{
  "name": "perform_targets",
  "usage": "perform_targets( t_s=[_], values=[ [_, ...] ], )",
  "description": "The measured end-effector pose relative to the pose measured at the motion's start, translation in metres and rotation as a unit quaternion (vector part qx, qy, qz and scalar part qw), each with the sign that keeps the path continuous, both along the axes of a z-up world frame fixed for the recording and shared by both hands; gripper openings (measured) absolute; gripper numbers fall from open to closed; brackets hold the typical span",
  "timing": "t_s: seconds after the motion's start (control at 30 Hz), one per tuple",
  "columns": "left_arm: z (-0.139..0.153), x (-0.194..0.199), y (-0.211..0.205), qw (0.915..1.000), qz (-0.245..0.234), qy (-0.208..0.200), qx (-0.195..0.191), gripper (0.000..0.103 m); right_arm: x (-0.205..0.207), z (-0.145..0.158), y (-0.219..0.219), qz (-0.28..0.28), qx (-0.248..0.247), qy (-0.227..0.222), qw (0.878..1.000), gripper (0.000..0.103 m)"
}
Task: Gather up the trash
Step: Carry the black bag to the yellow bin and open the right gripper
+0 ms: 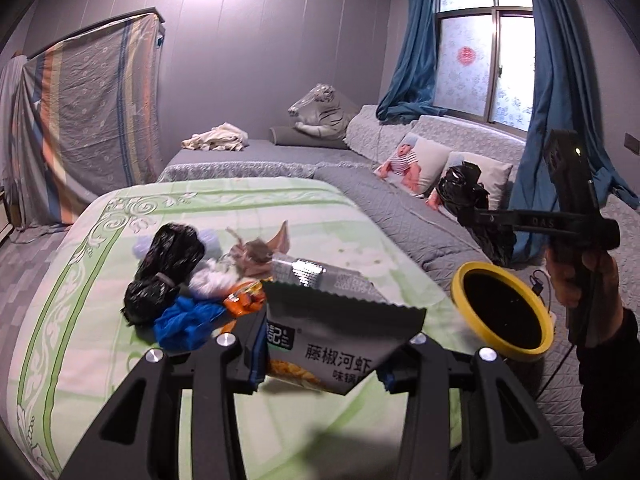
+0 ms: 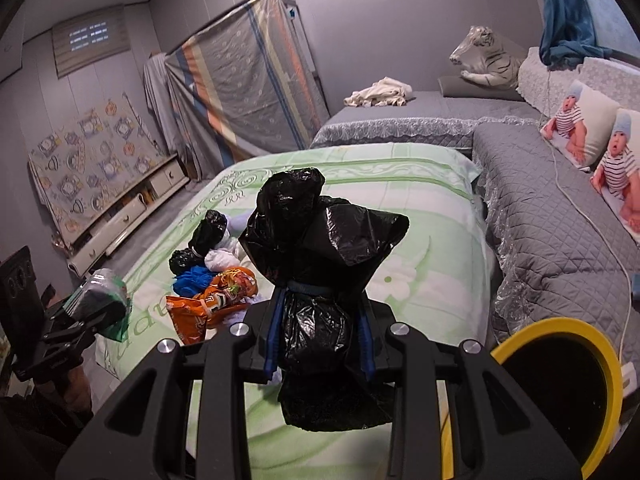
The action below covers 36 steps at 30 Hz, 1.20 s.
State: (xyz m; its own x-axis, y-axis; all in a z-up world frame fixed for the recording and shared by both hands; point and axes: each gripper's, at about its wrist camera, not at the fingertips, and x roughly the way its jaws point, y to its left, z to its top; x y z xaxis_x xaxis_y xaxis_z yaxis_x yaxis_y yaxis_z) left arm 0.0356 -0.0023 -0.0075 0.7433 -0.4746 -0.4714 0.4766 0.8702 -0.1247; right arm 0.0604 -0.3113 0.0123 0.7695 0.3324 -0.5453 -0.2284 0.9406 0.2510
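Note:
My left gripper [image 1: 320, 360] is shut on a grey snack packet [image 1: 344, 328] with printed characters, held above the green bedsheet [image 1: 280, 208]. Beyond it lies a trash pile: a black bag [image 1: 164, 272], blue plastic [image 1: 188, 320], an orange wrapper [image 1: 244, 300] and white tissue [image 1: 212, 276]. My right gripper [image 2: 320, 336] is shut on a knotted black plastic bag [image 2: 320, 260], lifted off the bed. In the left wrist view that gripper [image 1: 476, 216] and its bag [image 1: 460, 184] hang above a yellow-rimmed bin [image 1: 460, 280]. The bin [image 2: 560, 326] sits at the lower right of the right wrist view.
A grey quilted sofa bed [image 2: 540, 220] with baby-print pillows [image 2: 580, 128] runs along the right. A white cable [image 2: 592, 232] trails over it. A sheet-covered wardrobe [image 2: 248, 80] and a low cabinet [image 2: 132, 208] stand beyond the bed. A person's hand [image 1: 580, 280] holds the right gripper.

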Motion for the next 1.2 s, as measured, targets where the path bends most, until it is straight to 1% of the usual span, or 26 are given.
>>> perform_targets(
  t_s=[0.1, 0.2, 0.4, 0.5, 0.6, 0.7, 0.77, 0.83, 0.97, 1.07, 1.2],
  values=[
    [0.011, -0.002, -0.015, 0.9998, -0.016, -0.010, -0.004, 0.039, -0.020, 0.007, -0.011, -0.015, 0.008, -0.012, 1.000, 0.029],
    [0.020, -0.001, -0.027, 0.9994, -0.032, -0.011, -0.012, 0.039, -0.037, 0.010, -0.028, -0.032, 0.024, -0.019, 0.999, 0.029],
    [0.038, -0.001, -0.057, 0.9974, -0.064, -0.033, 0.003, 0.039, -0.070, 0.011, -0.067, -0.081, 0.055, -0.031, 0.995, 0.029],
    [0.048, 0.001, -0.079, 0.9953, -0.085, -0.045, 0.010, 0.039, -0.088, 0.010, -0.087, -0.114, 0.068, -0.035, 0.991, 0.029],
    [0.054, 0.005, -0.098, 0.9933, -0.106, -0.044, 0.008, 0.039, -0.106, 0.011, -0.107, -0.145, 0.079, -0.043, 0.985, 0.029],
    [0.060, 0.007, -0.129, 0.9898, -0.131, -0.053, 0.018, 0.039, -0.127, 0.011, -0.125, -0.174, 0.087, -0.050, 0.980, 0.029],
    [0.061, 0.006, -0.148, 0.9879, -0.144, -0.052, 0.021, 0.039, -0.140, 0.009, -0.134, -0.197, 0.087, -0.053, 0.975, 0.029],
    [0.058, 0.009, -0.169, 0.9855, -0.162, -0.046, 0.023, 0.039, -0.149, 0.007, -0.143, -0.208, 0.091, -0.058, 0.972, 0.029],
    [0.049, 0.014, -0.205, 0.9832, -0.178, -0.032, 0.027, 0.039, -0.162, -0.003, -0.159, -0.236, 0.100, -0.057, 0.965, 0.029],
    [0.043, 0.015, -0.227, 0.9809, -0.192, -0.020, 0.024, 0.039, -0.163, -0.011, -0.168, -0.251, 0.104, -0.055, 0.961, 0.029],
    [0.034, 0.020, -0.255, 0.9782, -0.205, -0.003, 0.032, 0.039, -0.158, -0.020, -0.183, -0.266, 0.108, -0.045, 0.957, 0.029]
  ],
)
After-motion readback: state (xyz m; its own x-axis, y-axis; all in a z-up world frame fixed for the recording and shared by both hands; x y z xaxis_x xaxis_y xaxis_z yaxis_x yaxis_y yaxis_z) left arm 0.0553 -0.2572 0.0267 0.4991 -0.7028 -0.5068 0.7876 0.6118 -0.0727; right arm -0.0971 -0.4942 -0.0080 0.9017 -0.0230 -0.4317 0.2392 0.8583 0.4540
